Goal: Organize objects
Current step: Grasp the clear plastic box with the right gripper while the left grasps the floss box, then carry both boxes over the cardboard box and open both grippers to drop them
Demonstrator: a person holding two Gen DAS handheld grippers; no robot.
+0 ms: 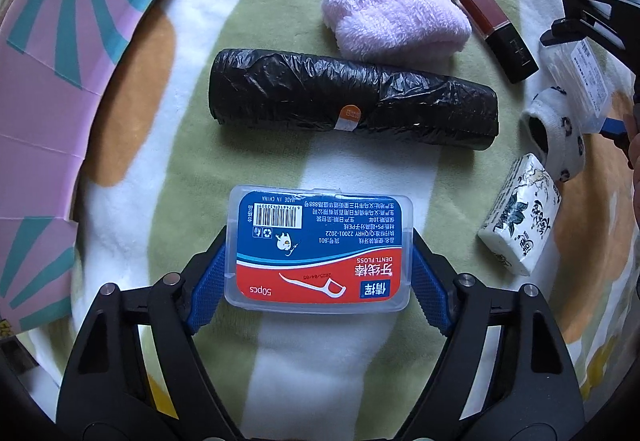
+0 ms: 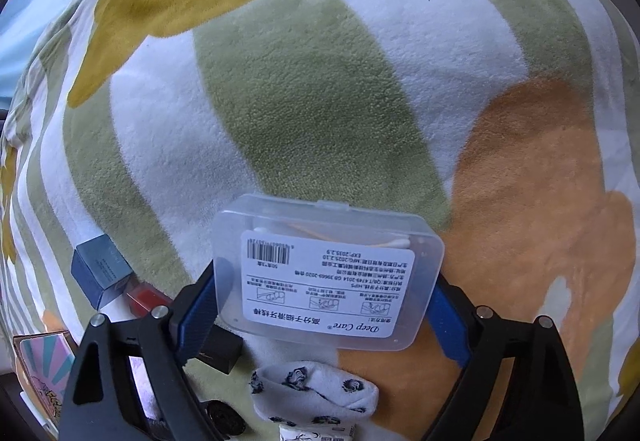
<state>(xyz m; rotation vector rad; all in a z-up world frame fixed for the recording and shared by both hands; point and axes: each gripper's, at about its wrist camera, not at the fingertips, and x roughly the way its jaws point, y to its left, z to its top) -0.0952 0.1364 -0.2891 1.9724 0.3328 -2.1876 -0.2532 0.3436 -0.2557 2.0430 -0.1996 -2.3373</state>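
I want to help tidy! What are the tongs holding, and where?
Left tongs: dental floss box, by its two short ends. Right tongs: clear floss pick box, likewise.

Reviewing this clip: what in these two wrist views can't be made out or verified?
- Left wrist view: pink printed box is cut off by the left edge, so its inside is unseen.
- Left wrist view: right gripper is cropped at the right edge; its clear box is mostly hidden.
- Right wrist view: patterned sock and tissue pack are partly cut by the bottom edge.
- Both views: whether the fingers already press on the floss box is unclear.
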